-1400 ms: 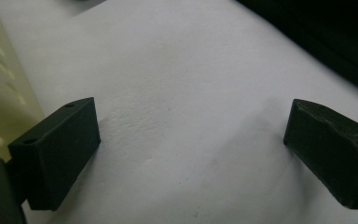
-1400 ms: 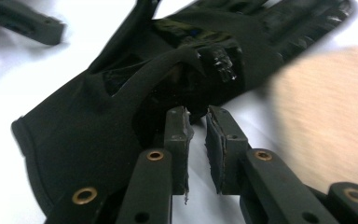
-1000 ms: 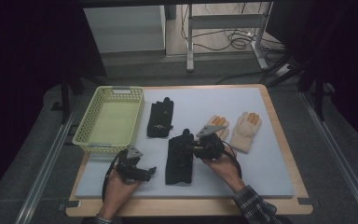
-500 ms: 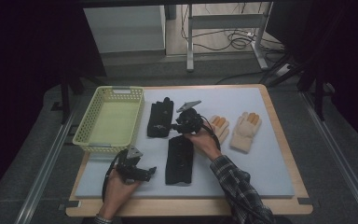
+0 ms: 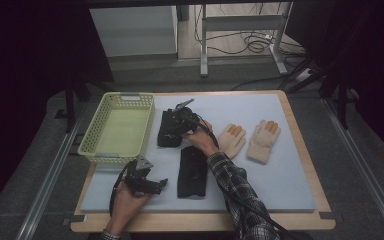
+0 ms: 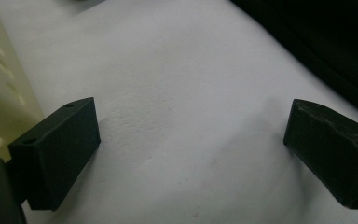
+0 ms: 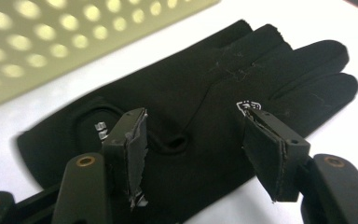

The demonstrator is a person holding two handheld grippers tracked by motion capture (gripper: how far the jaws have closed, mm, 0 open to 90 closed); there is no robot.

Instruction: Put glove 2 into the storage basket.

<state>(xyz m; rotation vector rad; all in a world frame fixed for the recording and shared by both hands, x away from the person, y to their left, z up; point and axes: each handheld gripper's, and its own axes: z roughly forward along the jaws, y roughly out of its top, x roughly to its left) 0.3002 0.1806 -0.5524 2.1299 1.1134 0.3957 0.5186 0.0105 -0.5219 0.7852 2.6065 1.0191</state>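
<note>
On the far left of the pale mat (image 5: 280, 185), just right of the yellow basket (image 5: 116, 128), a black glove (image 5: 168, 131) lies flat with the right gripper (image 5: 176, 126) directly over it. In the right gripper view the glove (image 7: 205, 98) spreads beneath and between the two black jaws, its fingers pointing away to the right and the basket's perforated wall (image 7: 65, 42) close behind it. A second black glove (image 5: 192, 171) lies nearer, just below the first, and two tan gloves (image 5: 250, 140) lie side by side to the right, well clear. The right gripper (image 7: 193, 154) has just been opening its jaws; they stand wide apart above the glove's back, and the pads do not press on it. At the near left, the left gripper (image 5: 152, 184) rests by the mat's edge, its jaws (image 6: 191, 154) spread wide over bare mat, holding nothing.
</note>
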